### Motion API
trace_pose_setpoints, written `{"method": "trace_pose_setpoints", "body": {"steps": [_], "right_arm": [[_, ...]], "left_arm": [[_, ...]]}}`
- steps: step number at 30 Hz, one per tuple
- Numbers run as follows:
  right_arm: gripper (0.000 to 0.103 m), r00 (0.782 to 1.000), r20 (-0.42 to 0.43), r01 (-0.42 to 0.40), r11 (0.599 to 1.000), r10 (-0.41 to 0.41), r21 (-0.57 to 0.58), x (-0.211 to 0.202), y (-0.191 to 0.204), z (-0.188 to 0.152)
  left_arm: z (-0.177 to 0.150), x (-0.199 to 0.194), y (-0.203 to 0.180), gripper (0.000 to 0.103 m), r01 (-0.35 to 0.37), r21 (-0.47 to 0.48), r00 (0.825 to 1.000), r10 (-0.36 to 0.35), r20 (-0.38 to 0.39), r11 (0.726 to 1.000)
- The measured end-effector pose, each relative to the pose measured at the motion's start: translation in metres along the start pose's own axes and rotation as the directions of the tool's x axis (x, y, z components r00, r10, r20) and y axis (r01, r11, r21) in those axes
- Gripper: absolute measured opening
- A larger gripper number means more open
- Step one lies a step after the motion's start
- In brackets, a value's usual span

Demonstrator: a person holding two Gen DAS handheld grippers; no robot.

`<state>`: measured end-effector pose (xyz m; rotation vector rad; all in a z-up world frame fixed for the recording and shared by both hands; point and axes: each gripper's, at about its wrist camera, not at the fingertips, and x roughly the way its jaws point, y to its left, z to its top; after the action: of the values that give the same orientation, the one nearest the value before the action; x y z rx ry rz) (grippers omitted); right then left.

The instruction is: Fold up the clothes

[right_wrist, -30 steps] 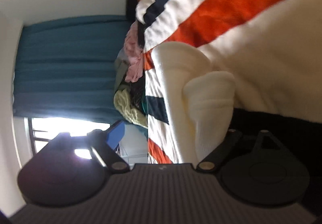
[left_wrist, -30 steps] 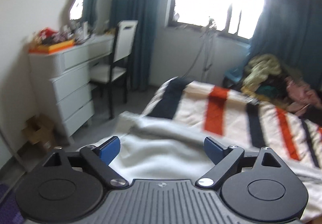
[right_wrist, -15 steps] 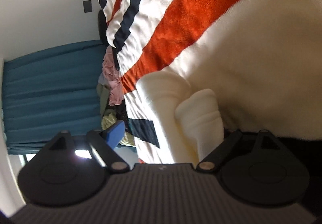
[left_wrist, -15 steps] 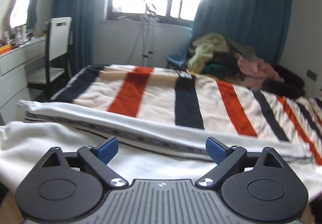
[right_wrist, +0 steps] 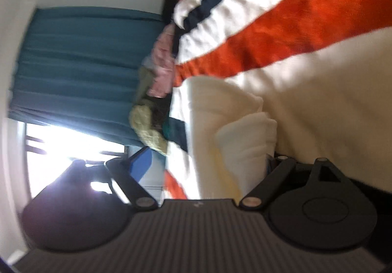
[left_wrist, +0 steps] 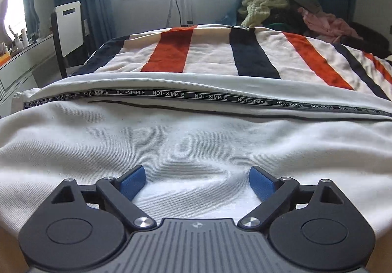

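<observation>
A white garment (left_wrist: pixel 196 140) with a black "NOT-SIMPLE" tape band (left_wrist: pixel 210 97) lies spread across the near part of the striped bed. My left gripper (left_wrist: pixel 197 181) is open, its blue pads low over the white cloth, nothing between them. The right wrist view is rolled sideways and blurred. My right gripper (right_wrist: pixel 205 162) is open, with a cream ribbed cuff or folded edge (right_wrist: pixel 247 140) of the garment lying between its fingers; the right finger is mostly hidden behind that cloth.
The bed has a white blanket with orange and navy stripes (left_wrist: pixel 171 52). A pile of clothes (left_wrist: pixel 281 8) sits at the far right by the teal curtains. A chair (left_wrist: pixel 68 28) and a white dresser (left_wrist: pixel 14 69) stand to the left.
My left gripper swung right from the dresser side to face the bed squarely and came down close over the white garment. The right view shifted a little; the cuff stays between its fingers.
</observation>
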<state>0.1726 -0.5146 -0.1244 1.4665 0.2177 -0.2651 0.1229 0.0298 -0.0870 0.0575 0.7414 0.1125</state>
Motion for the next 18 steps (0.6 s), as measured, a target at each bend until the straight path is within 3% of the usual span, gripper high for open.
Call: {"method": "trace_pose_setpoints", "body": {"steps": [6, 9, 12, 14, 16, 18], "right_arm": [[0.084, 0.986, -0.083, 0.152, 0.984, -0.145, 0.089, 0.012, -0.028, -0.007], [0.088, 0.992, -0.075, 0.106, 0.993, -0.101, 0.06, 0.018, -0.022, -0.006], [0.088, 0.998, -0.059, -0.03, 1.0, 0.03, 0.01, 0.023, -0.007, -0.005], [0.088, 0.99, -0.068, -0.123, 0.992, 0.123, -0.008, 0.026, 0.0, -0.003], [0.088, 0.99, -0.072, -0.128, 0.991, 0.125, -0.036, 0.029, 0.005, -0.004], [0.088, 0.996, -0.06, -0.072, 0.996, 0.069, -0.045, 0.03, 0.003, -0.003]], "left_arm": [[-0.005, -0.003, -0.001, 0.096, -0.015, -0.017, 1.0, 0.015, 0.027, 1.0], [-0.008, -0.007, -0.003, 0.097, -0.03, -0.023, 0.999, 0.031, 0.043, 0.999], [-0.01, -0.009, -0.006, 0.097, -0.04, -0.017, 0.998, 0.041, 0.05, 0.999], [-0.01, -0.009, -0.005, 0.097, -0.038, -0.024, 0.998, 0.039, 0.051, 0.999], [-0.011, -0.009, -0.006, 0.097, -0.04, -0.024, 0.998, 0.041, 0.054, 0.999], [-0.012, -0.01, -0.007, 0.097, -0.046, -0.02, 0.997, 0.047, 0.056, 0.999]]}}
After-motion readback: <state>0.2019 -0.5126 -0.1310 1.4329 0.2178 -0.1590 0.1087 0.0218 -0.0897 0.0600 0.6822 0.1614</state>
